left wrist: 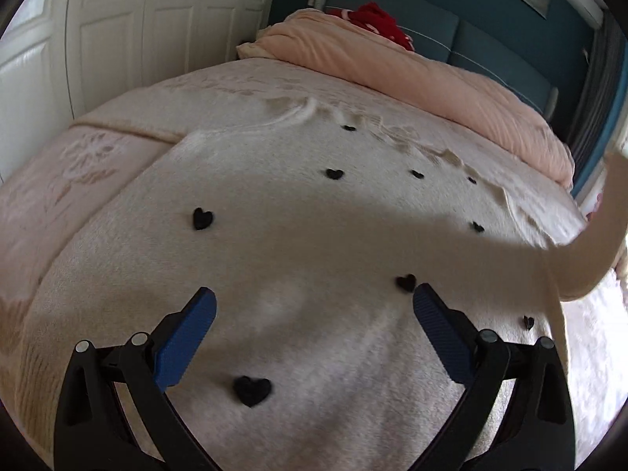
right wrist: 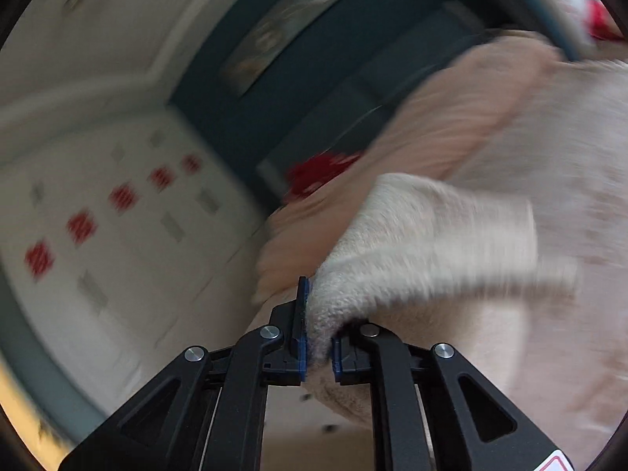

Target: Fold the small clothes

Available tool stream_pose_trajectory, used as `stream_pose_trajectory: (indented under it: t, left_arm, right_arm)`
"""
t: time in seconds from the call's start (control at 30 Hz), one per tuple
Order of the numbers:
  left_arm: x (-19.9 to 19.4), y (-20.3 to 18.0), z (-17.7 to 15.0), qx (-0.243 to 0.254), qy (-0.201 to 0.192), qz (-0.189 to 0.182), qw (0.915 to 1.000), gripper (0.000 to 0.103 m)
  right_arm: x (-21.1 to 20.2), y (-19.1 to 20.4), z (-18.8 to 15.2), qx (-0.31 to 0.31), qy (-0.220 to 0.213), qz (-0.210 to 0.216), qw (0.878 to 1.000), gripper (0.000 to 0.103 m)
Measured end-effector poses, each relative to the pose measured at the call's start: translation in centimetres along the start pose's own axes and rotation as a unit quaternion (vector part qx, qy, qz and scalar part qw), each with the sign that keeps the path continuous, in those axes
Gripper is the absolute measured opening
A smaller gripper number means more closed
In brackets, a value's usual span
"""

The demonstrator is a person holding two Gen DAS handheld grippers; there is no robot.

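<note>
Setting: bedroom with white panelled doors and a dark teal wall; a bed (left wrist: 98, 180) under a pale pink patterned cover carries everything, with a peach duvet (left wrist: 412, 90) heaped toward the headboard and something red behind it.

Garment: cream fleece top with small black hearts (left wrist: 274, 243), spread flat across the bed cover, filling most of the left wrist view.

Long axis: judging by the ribbed edge at the far side, the body seems to run from the camera toward the duvet; which end is neck and which is hem I cannot tell.

Left claw (left wrist: 314, 306): jaws spread wide, holding nothing, hovering low over the middle of the garment, perhaps ready to pin or smooth it.

Right claw (right wrist: 318, 337): jaws closed on a bunched fold of the same cream fabric, apparently a sleeve (left wrist: 588, 243), lifted clear of the bed at the garment's right side.

Why held so: the sleeve is probably raised to swing it across the body for a first fold.

Clarity: right wrist view is motion-blurred; details there are uncertain.
</note>
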State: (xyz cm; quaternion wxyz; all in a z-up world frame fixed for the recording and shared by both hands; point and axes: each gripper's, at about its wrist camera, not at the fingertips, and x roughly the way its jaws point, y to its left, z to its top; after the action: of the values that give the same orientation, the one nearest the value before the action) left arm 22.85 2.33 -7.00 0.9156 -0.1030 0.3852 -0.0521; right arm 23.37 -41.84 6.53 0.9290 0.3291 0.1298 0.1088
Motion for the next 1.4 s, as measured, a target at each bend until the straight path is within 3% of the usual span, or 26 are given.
stream_pose_trajectory:
  t: [0.03,0.1,0.13,0.23,0.33,0.4,0.53,0.67,0.73,0.9,0.97,1.0,1.03,1.07,1.13,1.2,1.27,1.37,1.4]
  left_arm:
    - [0.0,0.3,0.1,-0.003,0.001,-0.002,1.0,0.098]
    - [-0.2,1.2,0.6,-0.012,-0.003,-0.008,0.9999,0.098]
    - [-0.4,1.4,0.9,-0.015,-0.004,-0.011,0.9998,0.098]
    - [-0.6,2.5,1.6,-0.02,-0.007,-0.02,0.9996,0.098]
    - [-0.4,3.5,2.5,-0.036,0.002,-0.033,0.9988,0.098]
    - [0.1,3.9,3.3,-0.055,0.014,-0.055,0.9969,0.098]
    - [0.9,3.3,5.2,-0.072,0.022,-0.074,0.9945,0.098]
    - [3.4,0.4,8.3,-0.062,0.015,-0.076,0.9951,0.098]
    - [6.0,-1.1,9.9,-0.055,0.03,-0.065,0.9959,0.098]
    - [13.9,-2.9,12.6,-0.067,0.09,-0.031,0.9932,0.097]
    - [15.9,-2.9,12.9,-0.075,0.101,-0.018,0.992,0.089]
    - [16.8,-2.8,13.1,-0.081,0.105,-0.01,0.9911,0.084]
    - [17.1,-2.5,13.1,-0.086,0.104,0.0,0.9909,0.068]
    - [17.4,-2.4,13.3,-0.092,0.097,0.013,0.991,0.042]
    - [17.3,-2.2,14.1,-0.107,0.085,0.005,0.9906,0.015]
    - [16.2,-2.1,15.0,-0.116,0.059,-0.026,0.9912,0.011]
    - [15.8,-2.4,14.9,-0.108,0.044,-0.027,0.9928,0.011]
    - [18.1,-2.3,13.1,-0.1,0.081,-0.005,0.9917,0.014]
    - [17.8,-2.0,12.8,-0.105,0.07,-0.01,0.992,0.014]
  right_arm:
    - [2.6,2.3,-0.8,-0.024,0.024,0.014,0.999,0.016]
    - [9.6,7.1,-4.3,-0.089,0.099,0.03,0.991,0.038]
    - [13.1,8.9,-7.1,-0.118,0.143,0.019,0.982,0.04]
    - [16.9,10.0,-12.0,-0.155,0.207,-0.025,0.966,0.04]
    - [14.1,8.5,-13.6,-0.148,0.194,-0.061,0.968,0.042]
    - [10.4,6.3,-13.7,-0.142,0.184,-0.113,0.966,0.048]
    - [4.7,2.2,-14.9,-0.156,0.185,-0.235,0.941,0.052]
    - [3.0,-0.4,-15.7,-0.126,0.204,-0.269,0.933,0.052]
    - [3.8,-1.5,-15.9,-0.119,0.214,-0.278,0.929,0.052]
    - [6.9,-3.2,-16.2,-0.093,0.228,-0.262,0.933,0.052]
    - [6.9,-4.0,-16.2,-0.085,0.232,-0.252,0.936,0.043]
    - [7.4,-4.1,-16.3,-0.081,0.235,-0.248,0.936,0.024]
    - [7.6,-4.3,-16.1,-0.082,0.236,-0.25,0.936,0.013]
    - [7.6,-4.1,-15.8,-0.083,0.232,-0.249,0.937,0.012]
    - [6.4,-3.3,-14.1,-0.085,0.194,-0.232,0.95,0.011]
    - [5.0,-2.6,-12.5,-0.091,0.159,-0.223,0.958,0.011]
    - [4.3,-3.1,-12.1,-0.091,0.152,-0.227,0.958,0.011]
    - [6.0,-6.7,-14.7,-0.06,0.224,-0.26,0.937,0.011]
    - [6.1,-7.6,-15.6,-0.045,0.233,-0.259,0.936,0.012]
